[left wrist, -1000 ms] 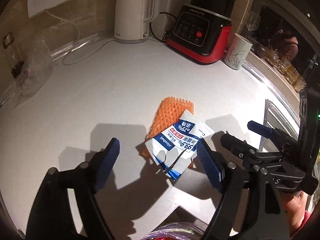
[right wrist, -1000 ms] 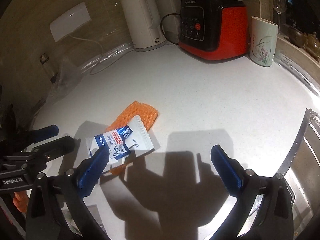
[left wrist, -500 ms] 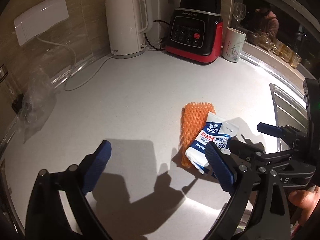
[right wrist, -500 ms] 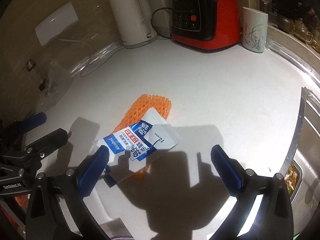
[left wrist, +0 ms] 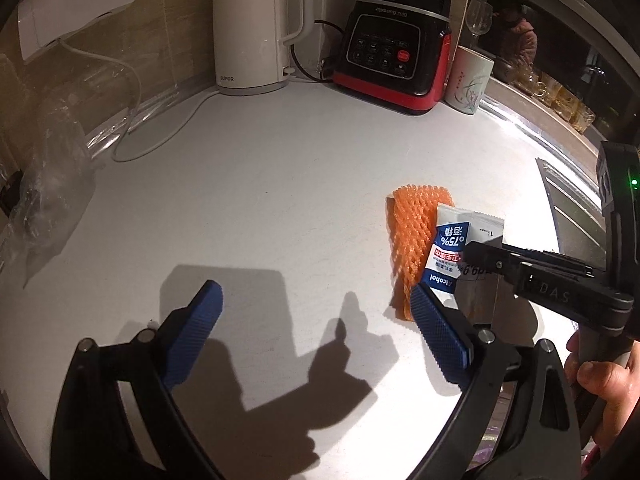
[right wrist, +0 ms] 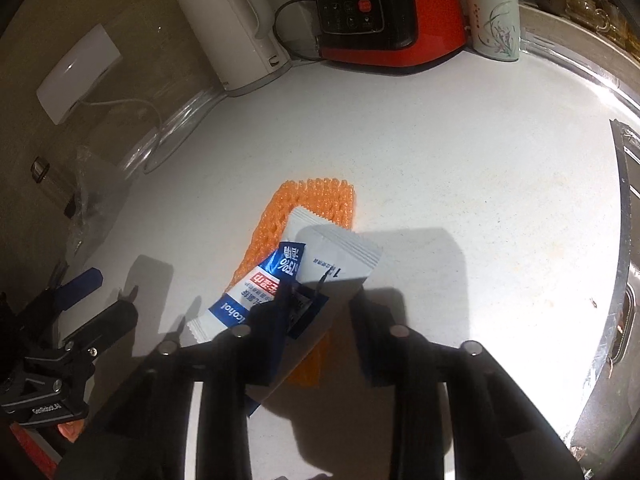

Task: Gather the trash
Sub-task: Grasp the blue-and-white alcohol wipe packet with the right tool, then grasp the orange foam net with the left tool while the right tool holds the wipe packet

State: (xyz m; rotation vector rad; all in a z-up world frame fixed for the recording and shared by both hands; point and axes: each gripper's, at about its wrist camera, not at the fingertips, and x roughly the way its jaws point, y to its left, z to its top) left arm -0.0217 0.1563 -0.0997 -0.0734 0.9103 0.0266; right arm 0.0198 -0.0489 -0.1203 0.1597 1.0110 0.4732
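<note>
A white and blue alcohol wipe wrapper lies on top of an orange foam fruit net on the white counter. My right gripper is over the wrapper's near end, its jaws partly closed with the wrapper between them; they are not pressed together. In the left wrist view the wrapper and net lie at the right, with the right gripper's finger over the wrapper. My left gripper is open and empty, just left of the net.
A white kettle, a red and black blender base and a white mug stand along the back wall. A crumpled clear plastic bag lies at the far left. A sink edge runs along the right.
My right gripper has come down over the wrapper and its jaws have narrowed around it. My left gripper has shifted left, away from the trash, and stays open.
</note>
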